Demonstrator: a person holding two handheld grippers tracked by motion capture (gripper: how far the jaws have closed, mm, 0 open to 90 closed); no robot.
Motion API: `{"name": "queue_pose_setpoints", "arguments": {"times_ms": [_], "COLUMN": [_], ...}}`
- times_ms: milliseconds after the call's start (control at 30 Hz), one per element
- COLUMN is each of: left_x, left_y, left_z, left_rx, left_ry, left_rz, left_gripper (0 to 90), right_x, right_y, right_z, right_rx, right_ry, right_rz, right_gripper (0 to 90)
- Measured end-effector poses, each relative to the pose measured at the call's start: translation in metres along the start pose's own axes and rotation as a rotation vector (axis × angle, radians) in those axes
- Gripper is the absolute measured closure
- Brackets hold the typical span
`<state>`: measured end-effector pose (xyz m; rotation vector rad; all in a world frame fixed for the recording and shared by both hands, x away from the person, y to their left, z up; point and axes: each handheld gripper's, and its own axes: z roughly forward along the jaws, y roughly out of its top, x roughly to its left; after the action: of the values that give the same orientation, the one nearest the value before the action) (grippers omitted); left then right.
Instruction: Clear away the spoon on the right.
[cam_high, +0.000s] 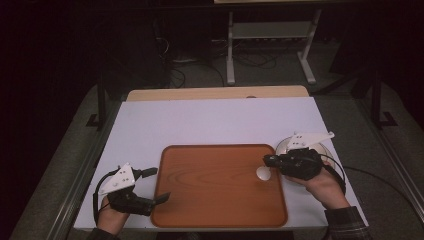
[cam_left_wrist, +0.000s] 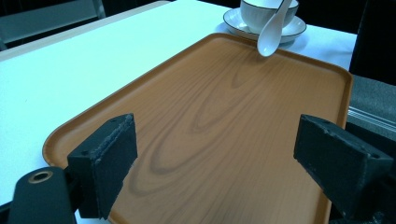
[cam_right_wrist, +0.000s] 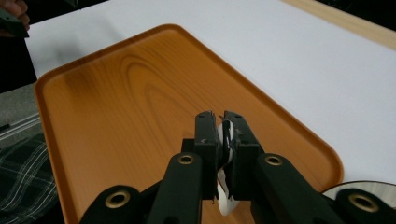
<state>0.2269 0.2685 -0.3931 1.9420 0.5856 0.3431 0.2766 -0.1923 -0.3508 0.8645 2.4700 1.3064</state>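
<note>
spoon (cam_high: 263, 173): white, glossy, looks like ceramic; a deep rounded bowl end and a short curved handle with a dark mark where I grip it.
handling: I judge it light, stiff and brittle; the glaze is likely slippery, so it could pivot or slide between the pads, and a drop onto the tray could chip it.
where to hold: by the handle, as I have it now, with the bowl end hanging free.
where it is: in the air above the right part of the tray (cam_high: 215, 220), bowl end lowest.
my right hand-held gripper (cam_right_wrist: 222, 122): nearly closed, clamped on the spoon's handle.
my left hand-held gripper (cam_high: 156, 185): spread wide, holding nothing, at the tray's left edge.
cup and saucer (cam_left_wrist: 280, 29): white with a dark rim line, on the bench (cam_high: 210, 120) just beyond the tray's right side.
</note>
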Motion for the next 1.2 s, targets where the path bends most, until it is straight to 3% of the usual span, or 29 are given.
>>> {"name": "queue_pose_setpoints", "arguments": {"times_ms": [467,933,1200], "left_x": [0.000,-0.001,-0.001], "left_y": [0.000,0.001,0.001], "left_z": [0.001,0.003,0.003], "left_rx": [0.003,0.004,0.004], "left_ry": [-0.003,-0.012,-0.013], "left_rz": [0.001,0.001,-0.001], "left_gripper": [12.8,12.8,12.8], "right_x": [0.002,-0.002,-0.003], "right_y": [-0.004,0.012,0.023], "right_z": [0.016,0.037,0.054], "right_rx": [0.063,0.060,0.054], "right_ry": [0.012,0.032,0.066], "right_rz": [-0.006,-0.013,-0.021], "right_gripper": [83.7,83.5,83.5]}}
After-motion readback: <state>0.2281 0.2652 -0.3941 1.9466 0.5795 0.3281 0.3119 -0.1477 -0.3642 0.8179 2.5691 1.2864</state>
